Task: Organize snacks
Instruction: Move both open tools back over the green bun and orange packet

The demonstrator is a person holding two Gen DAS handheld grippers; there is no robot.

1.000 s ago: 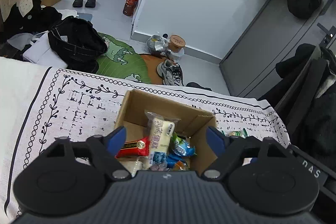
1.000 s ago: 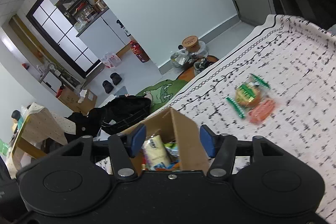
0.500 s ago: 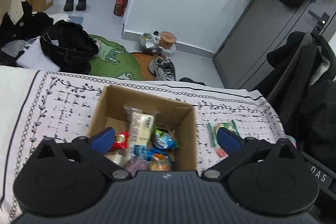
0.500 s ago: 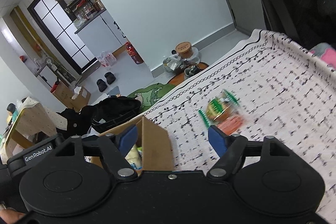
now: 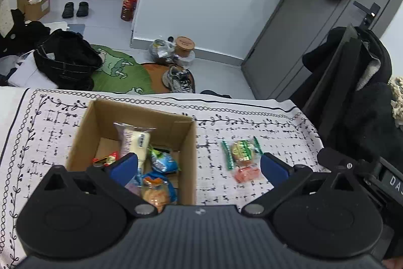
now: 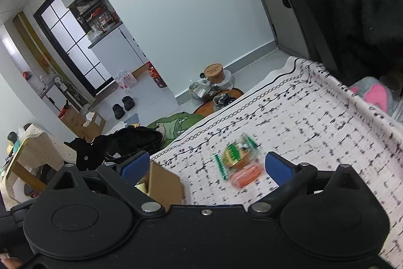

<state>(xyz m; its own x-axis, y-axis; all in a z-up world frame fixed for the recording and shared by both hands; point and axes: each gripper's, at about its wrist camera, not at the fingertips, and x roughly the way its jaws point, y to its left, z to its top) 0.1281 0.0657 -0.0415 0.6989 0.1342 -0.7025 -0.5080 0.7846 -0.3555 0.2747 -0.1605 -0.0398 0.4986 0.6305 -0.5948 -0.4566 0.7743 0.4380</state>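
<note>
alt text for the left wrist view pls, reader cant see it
An open cardboard box half full of wrapped snacks sits on a patterned tablecloth, seen past the left gripper, whose jaws stand wide open and empty. Two more snack packets lie on the cloth just right of the box; beyond the table is a cluttered floor with shoes and bags.

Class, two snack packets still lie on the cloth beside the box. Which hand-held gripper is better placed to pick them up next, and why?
Probably the right hand-held gripper: it is open, empty, and the green-striped packet and orange packet sit between its fingers. The left hand-held gripper is centred over the cardboard box.
</note>
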